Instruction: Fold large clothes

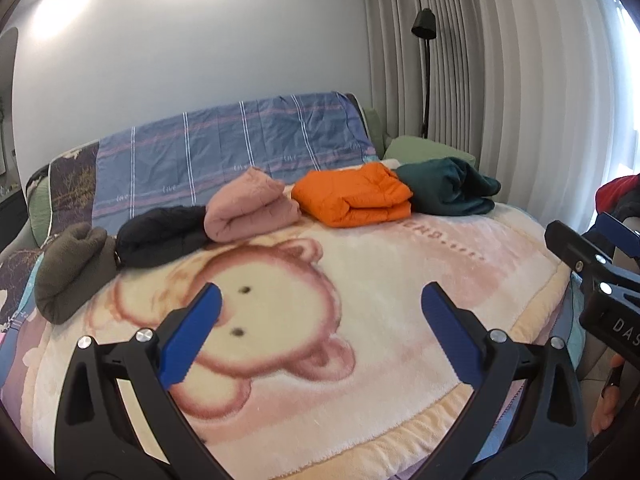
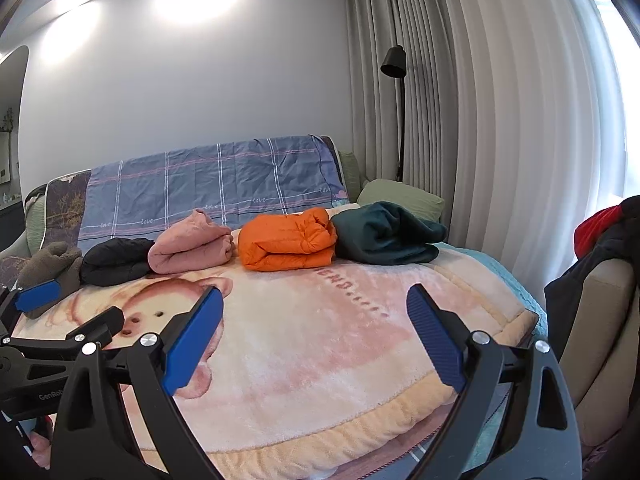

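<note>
Left claw (image 1: 320, 320) agape, empty; right claw (image 1: 592, 256) edge-cropped, its grip unreadable.

fluffy plush blanket (image 1: 380, 272), puffy quilted orange jacket (image 1: 354, 196)

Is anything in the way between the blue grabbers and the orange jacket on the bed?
No. Both the left gripper and the right gripper are open and empty, and only bare bear blanket lies between them and the folded orange jacket. The pink bundle and dark green one sit beside it.

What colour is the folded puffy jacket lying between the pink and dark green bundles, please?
Bright orange jacket; the right wrist view shows it best.
</note>
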`<move>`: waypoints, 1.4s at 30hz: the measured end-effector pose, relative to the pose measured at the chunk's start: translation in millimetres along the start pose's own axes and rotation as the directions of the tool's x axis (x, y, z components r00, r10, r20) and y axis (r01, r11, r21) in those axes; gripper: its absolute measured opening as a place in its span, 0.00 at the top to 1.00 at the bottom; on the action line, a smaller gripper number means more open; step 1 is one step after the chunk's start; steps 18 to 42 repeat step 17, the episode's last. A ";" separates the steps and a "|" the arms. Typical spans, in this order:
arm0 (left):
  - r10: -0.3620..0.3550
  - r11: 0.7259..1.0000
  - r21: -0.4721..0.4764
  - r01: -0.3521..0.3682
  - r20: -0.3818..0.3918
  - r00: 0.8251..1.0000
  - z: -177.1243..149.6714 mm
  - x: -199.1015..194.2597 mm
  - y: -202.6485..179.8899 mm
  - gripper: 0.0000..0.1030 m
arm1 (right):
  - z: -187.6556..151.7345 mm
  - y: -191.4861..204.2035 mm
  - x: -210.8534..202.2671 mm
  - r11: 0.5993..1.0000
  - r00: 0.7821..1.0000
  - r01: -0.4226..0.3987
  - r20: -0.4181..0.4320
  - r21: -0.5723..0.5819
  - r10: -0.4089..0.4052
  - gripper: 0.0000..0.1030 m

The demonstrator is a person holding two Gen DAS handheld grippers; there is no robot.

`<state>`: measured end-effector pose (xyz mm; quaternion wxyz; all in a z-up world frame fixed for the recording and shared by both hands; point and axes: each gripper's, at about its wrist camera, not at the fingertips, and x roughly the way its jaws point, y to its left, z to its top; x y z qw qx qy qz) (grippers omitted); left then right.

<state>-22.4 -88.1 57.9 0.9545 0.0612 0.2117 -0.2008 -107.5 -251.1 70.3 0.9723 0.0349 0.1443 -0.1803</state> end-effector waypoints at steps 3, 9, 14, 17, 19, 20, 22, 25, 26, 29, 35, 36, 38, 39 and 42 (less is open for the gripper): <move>0.001 1.000 0.001 -0.001 -0.011 1.000 -1.2 3.7 -1.0 0.02 | -1.2 -0.2 2.7 1.000 1.000 -0.001 -0.009 0.001 0.001 0.10; 0.002 1.000 0.009 -0.002 -0.020 1.000 -2.9 7.1 -2.3 0.02 | -3.1 1.9 7.1 1.000 1.000 -0.002 -0.021 -0.004 0.002 0.10; 0.003 1.000 0.011 -0.002 -0.037 0.999 -5.6 11.2 -1.4 0.02 | -3.3 3.3 9.1 1.000 1.000 -0.004 -0.025 -0.009 0.004 0.10; 0.004 1.000 0.014 -0.004 -0.039 0.999 -6.3 11.5 -0.9 0.02 | -4.4 3.4 9.1 1.000 1.000 -0.004 -0.029 -0.008 0.004 0.09; 0.004 1.000 0.014 -0.004 -0.039 0.999 -6.3 11.5 -0.9 0.02 | -4.4 3.4 9.1 1.000 1.000 -0.004 -0.029 -0.008 0.004 0.09; 0.004 1.000 0.014 -0.004 -0.039 0.999 -6.3 11.5 -0.9 0.02 | -4.4 3.4 9.1 1.000 1.000 -0.004 -0.029 -0.008 0.004 0.09; 0.004 1.000 0.014 -0.004 -0.039 0.999 -6.3 11.5 -0.9 0.02 | -4.4 3.4 9.1 1.000 1.000 -0.004 -0.029 -0.008 0.004 0.09; 0.004 1.000 0.014 -0.004 -0.039 0.999 -6.3 11.5 -0.9 0.02 | -4.4 3.4 9.1 1.000 1.000 -0.004 -0.029 -0.008 0.004 0.09; 0.004 1.000 0.014 -0.004 -0.039 0.999 -6.3 11.5 -0.9 0.02 | -4.4 3.4 9.1 1.000 1.000 -0.004 -0.029 -0.008 0.004 0.09; 0.004 1.000 0.014 -0.004 -0.039 0.999 -6.3 11.5 -0.9 0.02 | -4.4 3.4 9.1 1.000 1.000 -0.004 -0.029 -0.008 0.004 0.09; 0.004 1.000 0.014 -0.004 -0.039 0.999 -6.3 11.5 -0.9 0.02 | -4.4 3.4 9.1 1.000 1.000 -0.004 -0.029 -0.008 0.004 0.09; 0.004 1.000 0.014 -0.004 -0.039 0.999 -6.3 11.5 -0.9 0.02 | -4.4 3.4 9.1 1.000 1.000 -0.004 -0.029 -0.008 0.004 0.09; 0.004 1.000 0.014 -0.004 -0.039 0.999 -6.3 11.5 -0.9 0.02 | -4.4 3.4 9.1 1.000 1.000 -0.004 -0.029 -0.008 0.004 0.09; 0.004 1.000 0.014 -0.004 -0.039 0.999 -6.3 11.5 -0.9 0.02 | -4.4 3.4 9.1 1.000 1.000 -0.004 -0.029 -0.008 0.004 0.09; 0.004 1.000 0.014 -0.004 -0.039 0.999 -6.3 11.5 -0.9 0.02 | -4.4 3.4 9.1 1.000 1.000 -0.004 -0.029 -0.008 0.004 0.09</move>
